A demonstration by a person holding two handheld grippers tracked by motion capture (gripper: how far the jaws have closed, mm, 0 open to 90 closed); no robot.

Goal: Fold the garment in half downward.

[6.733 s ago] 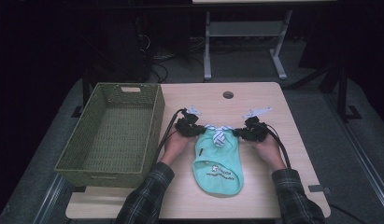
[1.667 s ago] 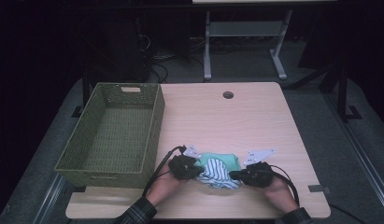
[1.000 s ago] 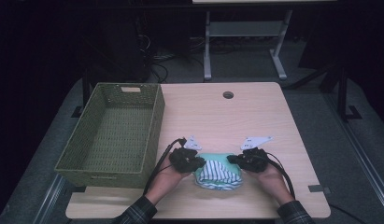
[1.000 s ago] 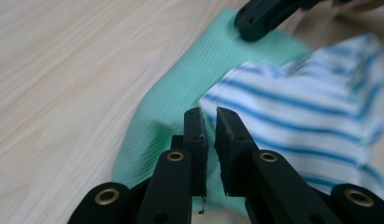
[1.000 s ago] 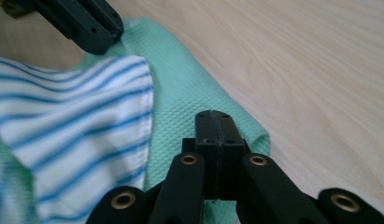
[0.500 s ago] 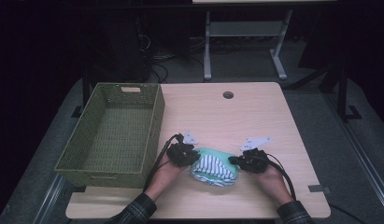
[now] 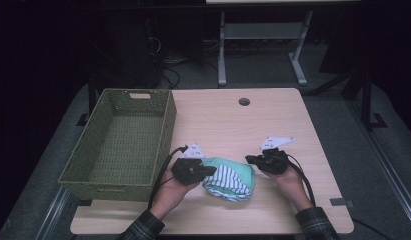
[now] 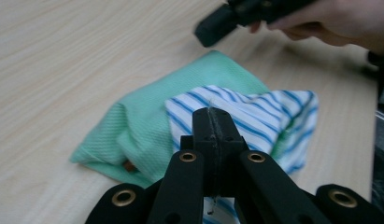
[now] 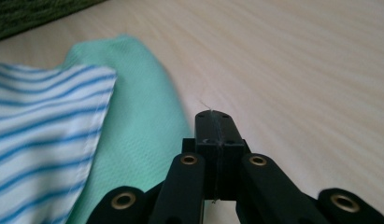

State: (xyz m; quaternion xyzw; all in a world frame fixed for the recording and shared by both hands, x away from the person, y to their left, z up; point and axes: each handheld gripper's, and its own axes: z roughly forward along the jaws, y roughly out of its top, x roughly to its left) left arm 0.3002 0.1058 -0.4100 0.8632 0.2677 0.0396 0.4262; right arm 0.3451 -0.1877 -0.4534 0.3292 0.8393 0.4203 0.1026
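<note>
A mint-green garment [image 7: 229, 177] lies folded in a small bundle near the table's front, its blue-and-white striped part [image 8: 255, 112] on top. My left gripper [image 7: 209, 171] hovers at the bundle's left edge; its jaws have just been closing and now stand pressed together with nothing between them [image 8: 212, 117]. My right gripper [image 7: 251, 160] sits just right of the bundle, shut and empty [image 9: 214, 120], over bare wood beside the green cloth [image 9: 133, 107]. The right gripper [image 8: 220, 25] also appears at the top of the left gripper view.
A green woven basket [image 7: 165, 125] stands on the table's left side, with nothing visible inside. The wooden table [image 7: 233, 125] has a round cable hole [image 7: 244, 101] at the back. A desk frame stands on the floor beyond.
The garment, spread flat at mid-table several seconds ago, now lies folded into a bundle nearer the front. Over the last half second the left gripper has drawn back slightly from the cloth.
</note>
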